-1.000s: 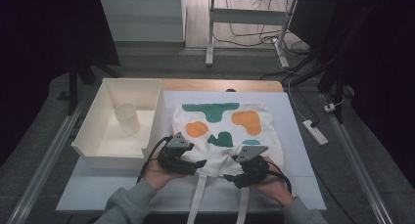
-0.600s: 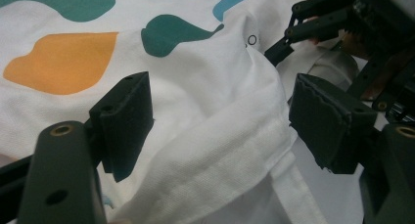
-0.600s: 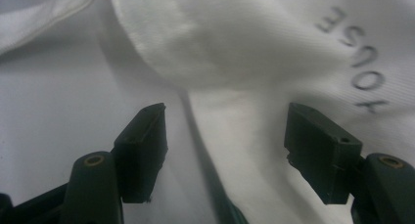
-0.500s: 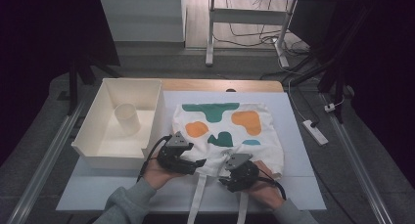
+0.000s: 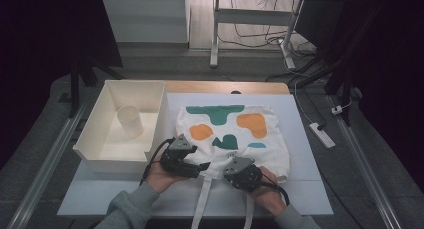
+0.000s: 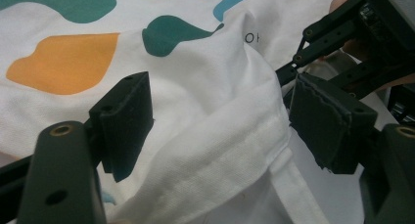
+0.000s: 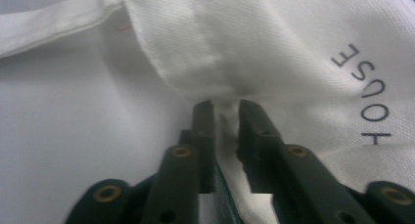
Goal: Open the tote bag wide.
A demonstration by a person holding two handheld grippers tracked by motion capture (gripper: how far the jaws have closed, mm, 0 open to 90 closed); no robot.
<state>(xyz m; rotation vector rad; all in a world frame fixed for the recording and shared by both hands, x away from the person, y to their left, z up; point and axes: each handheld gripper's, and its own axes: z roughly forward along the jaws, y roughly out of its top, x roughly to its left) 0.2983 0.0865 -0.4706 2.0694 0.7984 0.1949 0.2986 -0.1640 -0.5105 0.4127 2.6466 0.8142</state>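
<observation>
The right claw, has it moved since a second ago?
Yes. In the high view the right claw has slid left along the tote bag rim, toward the left claw, and its jaws have just been closing, now pinching the bag's edge.

White cloth tote bag (image 5: 235, 134) lies flat on the white table sheet, just right of the tray. Teal, orange and blue blobs printed on top; black "HOUSE" lettering near the mouth. Mouth edge faces the person, bunched into a raised fold at the hem. Two white straps (image 5: 202, 204) trail toward the near table edge.
</observation>
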